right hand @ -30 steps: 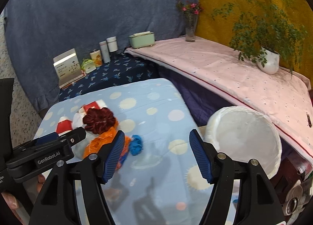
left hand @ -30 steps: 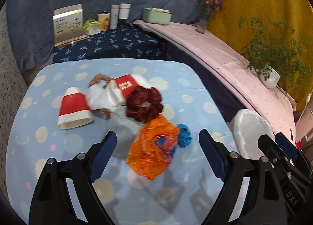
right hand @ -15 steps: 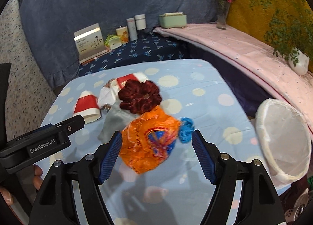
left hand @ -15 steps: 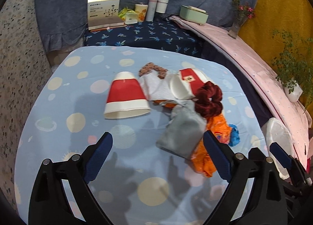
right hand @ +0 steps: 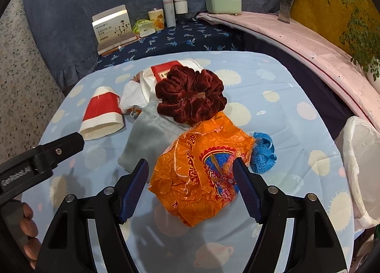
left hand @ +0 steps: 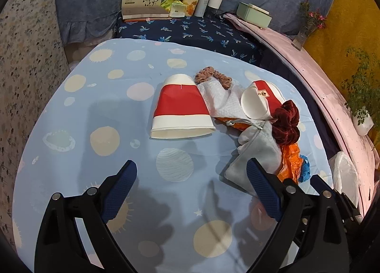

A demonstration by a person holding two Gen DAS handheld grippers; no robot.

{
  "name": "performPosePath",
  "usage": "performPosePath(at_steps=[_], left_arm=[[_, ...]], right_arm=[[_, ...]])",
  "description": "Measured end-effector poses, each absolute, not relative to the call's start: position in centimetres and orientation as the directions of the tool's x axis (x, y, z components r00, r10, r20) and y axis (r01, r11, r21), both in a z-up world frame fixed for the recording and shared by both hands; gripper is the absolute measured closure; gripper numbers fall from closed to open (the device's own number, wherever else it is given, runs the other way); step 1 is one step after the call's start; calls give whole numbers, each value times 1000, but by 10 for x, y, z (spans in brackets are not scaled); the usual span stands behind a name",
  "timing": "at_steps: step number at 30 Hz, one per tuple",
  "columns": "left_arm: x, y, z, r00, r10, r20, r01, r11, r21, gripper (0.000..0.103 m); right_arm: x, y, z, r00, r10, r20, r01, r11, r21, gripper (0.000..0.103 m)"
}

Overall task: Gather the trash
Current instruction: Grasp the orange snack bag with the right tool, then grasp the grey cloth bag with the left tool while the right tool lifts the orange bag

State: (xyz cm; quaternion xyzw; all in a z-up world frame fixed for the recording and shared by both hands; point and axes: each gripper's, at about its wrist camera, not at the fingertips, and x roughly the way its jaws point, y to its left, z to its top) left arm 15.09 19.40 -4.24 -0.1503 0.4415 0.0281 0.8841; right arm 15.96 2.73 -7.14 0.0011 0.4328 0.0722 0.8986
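Right gripper [right hand: 191, 184], fingers spread and empty, straddles the near part of the orange wrapper [right hand: 201, 173] lying mid-bench [right hand: 296, 87], its long axis running near-far, with the bin [right hand: 358, 166] at the right edge; left gripper [left hand: 191, 190], likewise spread, hovers nearer the cup [left hand: 181, 109].

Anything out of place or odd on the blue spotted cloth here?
Yes. Two red-and-white paper cups lie tipped on their sides, and a crumpled orange wrapper sits in the same heap as non-trash: a dark red scrunchie, a grey pouch and a blue tape measure.
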Motion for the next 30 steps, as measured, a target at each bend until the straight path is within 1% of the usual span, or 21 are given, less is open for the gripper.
performPosePath(at_steps=[2, 3, 4, 6, 10, 13, 18, 22, 23, 25, 27, 28, 29, 30], left_arm=[[153, 192, -44, 605, -92, -791, -177, 953, -246, 14], [154, 191, -45, 602, -96, -792, -173, 953, -248, 14], [156, 189, -47, 598, -106, -794, -166, 953, -252, 14], [159, 185, -49, 594, -113, -797, -156, 955, -252, 14], [167, 173, -51, 584, -132, -801, -129, 959, -252, 14], [173, 161, -51, 579, -152, -801, -108, 960, -259, 14], [185, 136, -55, 559, -211, -802, -53, 956, -288, 13], [196, 121, -63, 534, -230, -814, -42, 954, -298, 14], [198, 118, -66, 529, -228, -818, -40, 955, -293, 15], [201, 112, -69, 520, -226, -824, -33, 958, -284, 22], [204, 106, -73, 507, -222, -833, -23, 963, -270, 37], [204, 103, -75, 502, -219, -837, -16, 965, -263, 41], [204, 100, -76, 496, -218, -841, -10, 966, -257, 49], [203, 98, -77, 493, -218, -842, -6, 967, -254, 62]], right_arm=[[164, 28, -78, 601, 130, -788, -130, 989, 63, 41], [166, 28, -82, 594, 129, -795, -130, 989, 63, 49], [168, 28, -87, 582, 127, -803, -130, 989, 62, 59], [169, 26, -92, 570, 127, -812, -128, 990, 64, 68], [163, 23, -86, 590, 124, -798, -135, 989, 54, 81], [157, 16, -75, 614, 128, -779, -136, 989, 55, 85], [148, -4, -52, 659, 127, -742, -110, 991, 72, 86], [143, -21, -35, 690, 114, -715, -80, 994, 80, 86], [143, -24, -32, 694, 112, -711, -75, 994, 82, 86], [141, -30, -28, 701, 105, -706, -60, 994, 88, 86], [141, -34, -27, 702, 102, -705, -53, 994, 92, 86], [141, -36, -27, 702, 99, -705, -50, 995, 91, 86], [141, -38, -28, 702, 96, -705, -46, 995, 90, 86], [139, -39, -29, 702, 95, -706, -43, 995, 92, 86]])
